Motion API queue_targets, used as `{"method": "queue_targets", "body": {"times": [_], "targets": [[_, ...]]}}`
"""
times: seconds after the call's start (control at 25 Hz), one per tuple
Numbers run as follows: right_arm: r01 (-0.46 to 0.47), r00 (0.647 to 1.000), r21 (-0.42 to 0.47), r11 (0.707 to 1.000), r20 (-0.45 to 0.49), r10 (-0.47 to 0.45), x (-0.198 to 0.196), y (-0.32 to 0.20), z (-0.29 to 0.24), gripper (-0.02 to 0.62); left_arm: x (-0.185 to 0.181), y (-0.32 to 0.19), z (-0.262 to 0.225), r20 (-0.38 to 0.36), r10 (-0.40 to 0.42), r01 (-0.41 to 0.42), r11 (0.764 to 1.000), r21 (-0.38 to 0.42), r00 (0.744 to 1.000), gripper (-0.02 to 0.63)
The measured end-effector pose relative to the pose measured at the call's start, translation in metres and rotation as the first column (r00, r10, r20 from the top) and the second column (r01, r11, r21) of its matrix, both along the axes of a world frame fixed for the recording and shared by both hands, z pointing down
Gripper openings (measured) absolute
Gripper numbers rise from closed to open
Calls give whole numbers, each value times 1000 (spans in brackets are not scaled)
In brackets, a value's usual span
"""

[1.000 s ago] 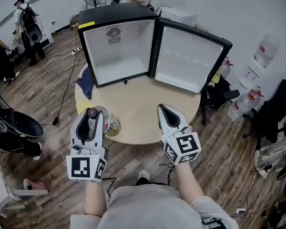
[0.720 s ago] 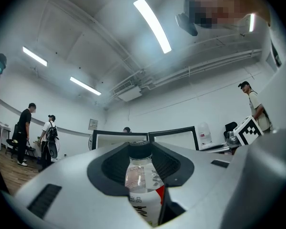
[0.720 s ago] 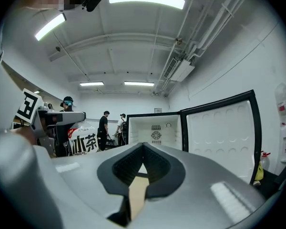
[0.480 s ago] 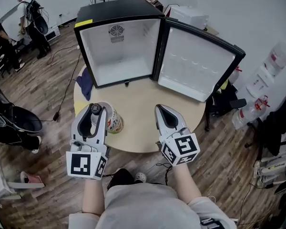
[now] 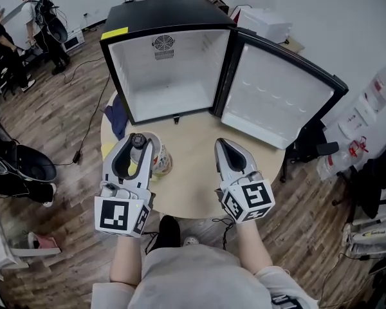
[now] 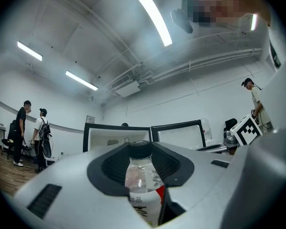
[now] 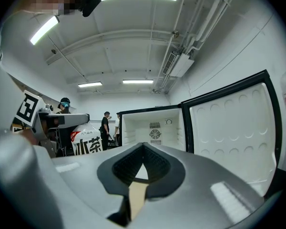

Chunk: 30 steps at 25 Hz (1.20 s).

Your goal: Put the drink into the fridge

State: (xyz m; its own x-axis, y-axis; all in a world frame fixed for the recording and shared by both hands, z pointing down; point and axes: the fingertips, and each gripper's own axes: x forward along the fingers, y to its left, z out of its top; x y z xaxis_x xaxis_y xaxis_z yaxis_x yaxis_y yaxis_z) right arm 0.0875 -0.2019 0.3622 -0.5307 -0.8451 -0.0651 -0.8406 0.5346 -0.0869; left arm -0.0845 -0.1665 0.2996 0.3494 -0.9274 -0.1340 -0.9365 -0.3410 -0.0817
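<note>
A clear drink bottle (image 5: 163,164) with a black cap and a white, red and green label stands upright in my left gripper (image 5: 138,138), whose jaws are shut on its neck and shoulder. In the left gripper view the bottle (image 6: 142,180) fills the gap between the jaws of that gripper (image 6: 140,148). My right gripper (image 5: 220,143) hovers beside it over the round table (image 5: 193,148), shut with nothing in it; its tips (image 7: 143,146) meet. The black mini fridge (image 5: 164,76) stands on the table ahead, its door (image 5: 276,98) swung wide open to the right, the inside white and bare.
A blue cloth (image 5: 116,118) lies on the table left of the fridge. Two people (image 5: 45,18) stand at the back left. A black chair (image 5: 19,166) sits at the left, water jugs (image 5: 381,85) at the right. Cables run over the wooden floor.
Both grippers have moved forward over the table toward the fridge, the left one carrying the bottle. The fridge now looks nearer and larger.
</note>
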Motion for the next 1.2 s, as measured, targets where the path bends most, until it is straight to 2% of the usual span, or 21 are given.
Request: {"method": "queue_targets", "body": {"times": [0.44,0.64,0.88,1.2], "targets": [[-71,997,0,997,14,71,-10,-72,-6,11,-6,-92,-2,23,85,-85,996,-13,996,147],[-101,995,-16,995,2,101,-17,-96,1,11,-7,-136,10,21,119,-118,992,-50,993,147],[-134,991,-38,990,-11,134,-22,-120,10,11,-10,-182,31,6,143,-142,986,-83,990,146],[-153,988,-65,986,-27,151,-29,-144,21,11,-8,-235,55,36,153,-148,982,-118,988,146]]}}
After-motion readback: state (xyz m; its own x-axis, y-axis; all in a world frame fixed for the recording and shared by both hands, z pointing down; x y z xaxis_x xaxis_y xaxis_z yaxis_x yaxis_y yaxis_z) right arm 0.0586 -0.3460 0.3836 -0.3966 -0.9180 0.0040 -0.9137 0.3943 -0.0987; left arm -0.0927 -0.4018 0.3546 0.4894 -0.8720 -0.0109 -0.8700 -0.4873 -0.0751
